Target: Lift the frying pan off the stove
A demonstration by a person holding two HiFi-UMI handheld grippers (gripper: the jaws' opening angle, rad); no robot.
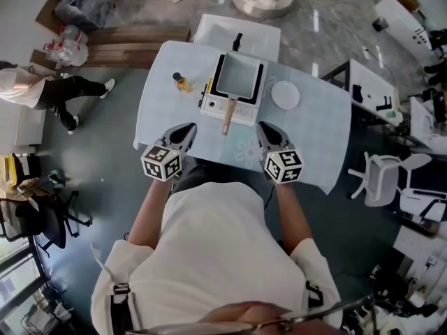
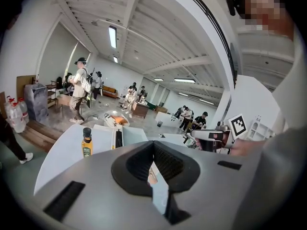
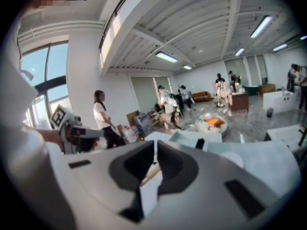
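Note:
A rectangular frying pan (image 1: 239, 75) with a dark rim sits on a white portable stove (image 1: 209, 105) at the middle of the table. Its wooden handle (image 1: 228, 117) points toward me. My left gripper (image 1: 187, 130) hovers over the near table edge, left of the handle, shut and empty. On the other side of the handle my right gripper (image 1: 265, 130) is level with it, also shut with nothing held. In the left gripper view the jaws (image 2: 153, 146) meet. The right gripper view shows closed jaws (image 3: 155, 145) with the wooden handle (image 3: 149, 175) just beyond them.
A small yellow bottle (image 1: 181, 82) stands left of the stove, also seen as the bottle (image 2: 86, 145). A white plate (image 1: 285, 94) lies right of the stove. The light blue tablecloth (image 1: 318, 135) covers the table. A white chair (image 1: 380, 180) stands to the right; people stand around the room.

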